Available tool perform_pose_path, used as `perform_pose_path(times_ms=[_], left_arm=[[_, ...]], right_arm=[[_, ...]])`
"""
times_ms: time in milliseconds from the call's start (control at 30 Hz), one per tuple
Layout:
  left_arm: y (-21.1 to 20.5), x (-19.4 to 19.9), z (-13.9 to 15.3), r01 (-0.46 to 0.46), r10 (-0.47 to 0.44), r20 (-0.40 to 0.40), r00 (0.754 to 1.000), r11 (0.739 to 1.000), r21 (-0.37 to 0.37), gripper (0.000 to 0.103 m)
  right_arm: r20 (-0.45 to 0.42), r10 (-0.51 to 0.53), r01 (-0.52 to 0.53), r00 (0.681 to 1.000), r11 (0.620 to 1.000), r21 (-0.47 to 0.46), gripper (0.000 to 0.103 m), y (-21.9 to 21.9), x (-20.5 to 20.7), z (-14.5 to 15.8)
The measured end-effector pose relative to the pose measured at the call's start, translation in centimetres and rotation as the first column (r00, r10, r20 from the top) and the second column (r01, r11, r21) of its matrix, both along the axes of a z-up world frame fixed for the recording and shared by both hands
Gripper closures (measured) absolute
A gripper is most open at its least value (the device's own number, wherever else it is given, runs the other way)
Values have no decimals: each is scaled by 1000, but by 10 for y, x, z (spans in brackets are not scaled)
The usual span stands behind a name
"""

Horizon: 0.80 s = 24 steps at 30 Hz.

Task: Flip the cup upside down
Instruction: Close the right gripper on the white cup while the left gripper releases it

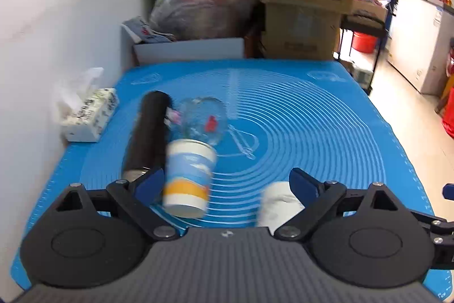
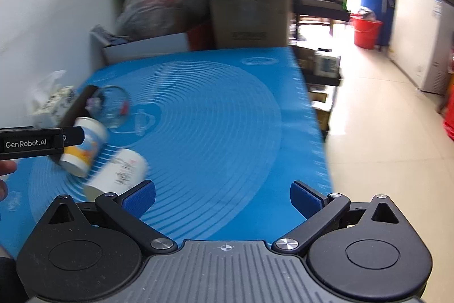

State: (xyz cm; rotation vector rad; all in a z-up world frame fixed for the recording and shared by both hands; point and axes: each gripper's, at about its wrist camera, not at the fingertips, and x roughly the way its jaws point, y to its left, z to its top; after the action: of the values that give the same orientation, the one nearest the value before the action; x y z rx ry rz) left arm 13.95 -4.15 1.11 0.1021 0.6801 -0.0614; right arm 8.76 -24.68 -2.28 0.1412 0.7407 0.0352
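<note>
**Paper cup sits between open fingers, not yet gripped**

Left wrist view: the left claw [image 1: 227, 183] is released, its blue pads spread wide. The paper cup [image 1: 188, 178], printed blue and white with an orange band, is at the near left of the blue mat [image 1: 312, 127] that covers the bench, close against the left pad [image 1: 150, 183]. It looks tilted, wide rim away from the camera and narrow base toward it, though motion blur makes it hard to say whether it rests on the mat or is off it. Beyond it lie a clear glass [image 1: 203, 124] and a black cylinder [image 1: 149, 132]; a white cup [image 1: 279, 203] lies beside the right pad, and a tissue pack [image 1: 90, 115] sits far left by the wall.

Right wrist view: the right claw [image 2: 222, 195] is also released and holds nothing, over bare mat. The paper cup [image 2: 85, 149] shows at the left, leaning, partly behind the other gripper's black finger. The white cup [image 2: 119, 172] lies on its side just near of it.

Handling, as a judgement: the cup is light, thin-walled and easily crushed, so a gentle squeeze across the mid-wall should serve better than pinching the rim. Its smooth taper may let it slip toward the narrow end while being turned over.
</note>
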Motion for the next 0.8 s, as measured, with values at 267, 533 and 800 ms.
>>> perform_pose_path(times_ms=[267,533,800], left_arm=[[60,13,1,-88,88,10,996,996,20,8],[103,29,-12,-139,139,-6,990,990,24,8],[112,39,-22,-137,137,-24,990,991,-1,8]], right_arm=[[-86,124,-118,989,991,64,3,46,58,10],[-264,139,-96,954,981,167,10,70,112,-18],[-347,153,-64,925,965,253,15,78,140,-43]])
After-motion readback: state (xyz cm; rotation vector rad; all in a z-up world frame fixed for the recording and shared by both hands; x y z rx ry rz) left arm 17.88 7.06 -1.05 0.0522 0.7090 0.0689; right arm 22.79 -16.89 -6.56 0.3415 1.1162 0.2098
